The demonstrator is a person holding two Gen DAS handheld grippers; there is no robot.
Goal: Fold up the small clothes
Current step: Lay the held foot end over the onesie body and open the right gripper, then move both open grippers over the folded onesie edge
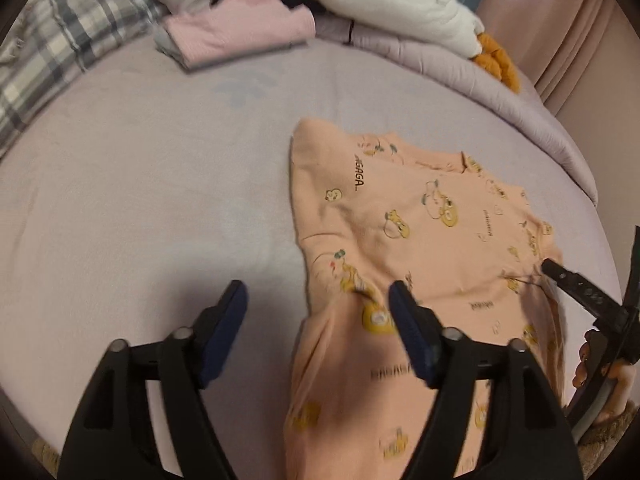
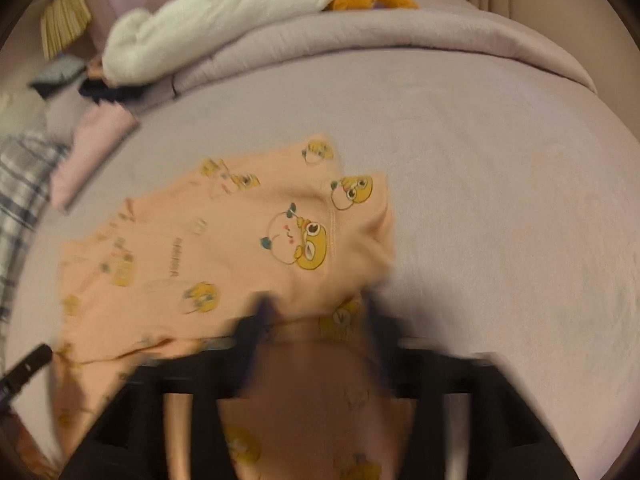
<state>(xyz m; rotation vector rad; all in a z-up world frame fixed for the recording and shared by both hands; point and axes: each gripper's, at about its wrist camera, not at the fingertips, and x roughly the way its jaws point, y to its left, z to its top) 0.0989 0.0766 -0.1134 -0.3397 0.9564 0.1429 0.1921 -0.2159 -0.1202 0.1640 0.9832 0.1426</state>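
Lilac bed; peach shirt; left tongs agape.

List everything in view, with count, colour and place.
shirt: 1, peach with yellow cartoon prints, spread on the bed, near side
bed: 1, lilac sheet, under everything
folded clothes: 1 stack, pink on grey, far left
plaid bedding: 1, grey and white, far left edge
white bundle: 1, white, far side
plush: 1, orange, beside the white bundle
left gripper: 1, black with blue pads, open over the shirt's left edge
right gripper: 1, black, blurred, at the shirt's right edge
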